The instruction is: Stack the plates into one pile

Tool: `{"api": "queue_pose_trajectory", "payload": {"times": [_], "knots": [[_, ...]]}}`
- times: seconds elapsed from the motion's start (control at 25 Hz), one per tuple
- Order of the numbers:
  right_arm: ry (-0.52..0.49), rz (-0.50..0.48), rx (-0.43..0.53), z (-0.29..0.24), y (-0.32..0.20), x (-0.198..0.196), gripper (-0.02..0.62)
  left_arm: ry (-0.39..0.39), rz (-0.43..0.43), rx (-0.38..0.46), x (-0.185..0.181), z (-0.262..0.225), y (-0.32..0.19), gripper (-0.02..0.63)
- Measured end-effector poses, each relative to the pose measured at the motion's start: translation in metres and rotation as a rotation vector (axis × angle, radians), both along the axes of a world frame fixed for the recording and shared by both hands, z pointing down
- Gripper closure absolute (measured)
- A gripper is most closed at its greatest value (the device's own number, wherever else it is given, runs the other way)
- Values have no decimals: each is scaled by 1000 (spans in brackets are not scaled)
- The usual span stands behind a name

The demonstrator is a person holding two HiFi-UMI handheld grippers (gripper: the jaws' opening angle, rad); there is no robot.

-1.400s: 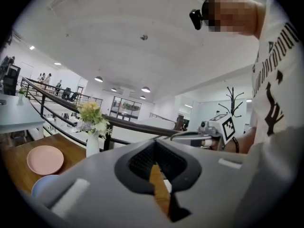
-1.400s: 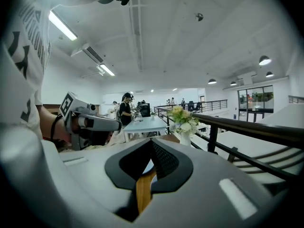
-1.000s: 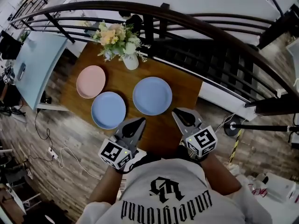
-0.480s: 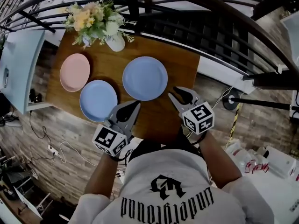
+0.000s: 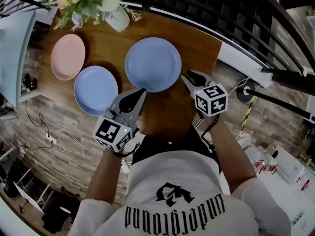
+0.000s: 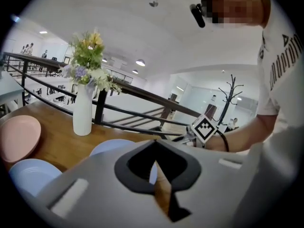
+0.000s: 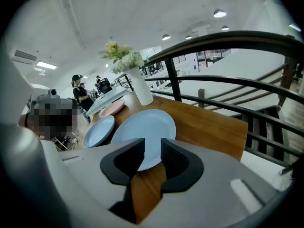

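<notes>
Three plates lie apart on the wooden table (image 5: 170, 109): a pink plate (image 5: 68, 56) at the left, a small blue plate (image 5: 96, 90) beside it, and a large blue plate (image 5: 153, 64) in the middle. My left gripper (image 5: 139, 91) hovers just off the large plate's near rim, shut and empty; its tips (image 6: 154, 145) meet. My right gripper (image 5: 189, 76) sits at that plate's right rim, jaws a narrow gap apart with nothing between them. Through that gap (image 7: 153, 148) I see the large blue plate (image 7: 142, 127).
A white vase of flowers (image 5: 117, 17) stands at the table's far edge behind the plates. A dark railing (image 5: 236, 18) runs along the far and right sides. The table's right edge (image 7: 244, 127) is close to my right gripper. Cables lie on the floor at the left.
Both grippers have moved forward over the table towards the large blue plate. The plates have not moved on the table.
</notes>
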State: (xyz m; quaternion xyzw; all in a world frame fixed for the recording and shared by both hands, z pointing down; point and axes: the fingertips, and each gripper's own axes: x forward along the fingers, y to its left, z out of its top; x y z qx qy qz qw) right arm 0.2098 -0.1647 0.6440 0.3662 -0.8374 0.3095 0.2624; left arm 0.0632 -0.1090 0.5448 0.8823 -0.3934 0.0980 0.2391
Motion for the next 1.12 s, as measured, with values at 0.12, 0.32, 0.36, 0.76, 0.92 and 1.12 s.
{"api": "queue_pose_trajectory", "payload": {"times": [0.12,0.32,0.36,0.76,0.92,1.12], "knots": [[25,1,-44,29,-8,6,511,-24,2,-27,6,24,-3,560],[56,12,-100,64,-16,11,511,-42,-7,-69,8,58,-7,560],[58,10,-107,69,-17,8,511,-43,-9,-75,7,64,-8,560],[47,-16,-173,96,-29,0,512,-56,-13,-123,11,93,-18,560],[45,-8,-179,98,-33,-2,512,-56,-17,-129,10,96,-18,560],[76,-11,-172,98,-39,-3,515,-63,-22,-140,9,101,-13,560]]}}
